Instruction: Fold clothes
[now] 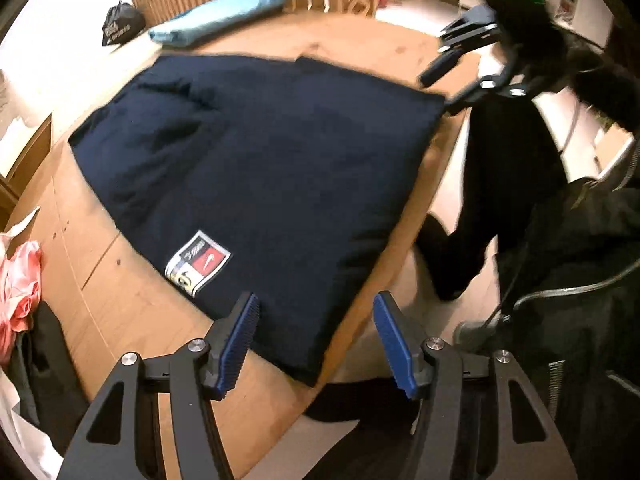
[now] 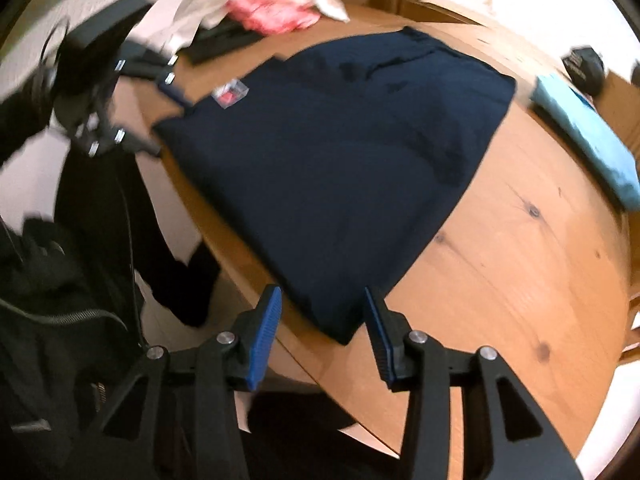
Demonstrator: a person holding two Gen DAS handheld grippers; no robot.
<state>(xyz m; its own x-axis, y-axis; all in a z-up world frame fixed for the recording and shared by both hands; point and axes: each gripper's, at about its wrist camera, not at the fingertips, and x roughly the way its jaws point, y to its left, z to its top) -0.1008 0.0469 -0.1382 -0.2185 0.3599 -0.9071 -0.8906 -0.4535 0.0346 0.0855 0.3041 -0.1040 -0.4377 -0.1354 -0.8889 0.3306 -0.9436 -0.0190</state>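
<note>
1. Blue pads (image 1: 236, 344) of the left claw (image 1: 316, 340) stand wide apart, gripping nothing, above the near corner of a navy shirt (image 1: 272, 168).
2. That shirt lies flat on the wooden desk (image 1: 120, 304), stretching ahead of the left claw; its badge (image 1: 198, 264) sits just ahead and to the left.
3. Right claw (image 2: 322, 332) is likewise spread and empty, with another corner of the shirt (image 2: 320, 184) between its pads.
4. Ahead and to the right of the left claw, the right claw (image 1: 448, 80) shows blurred at the shirt's far corner.
5. Folded light-blue cloth (image 1: 220, 16) lies on the desk, well beyond the shirt.
6. Pink cloth (image 1: 20, 292) lies left of the left claw.
</note>
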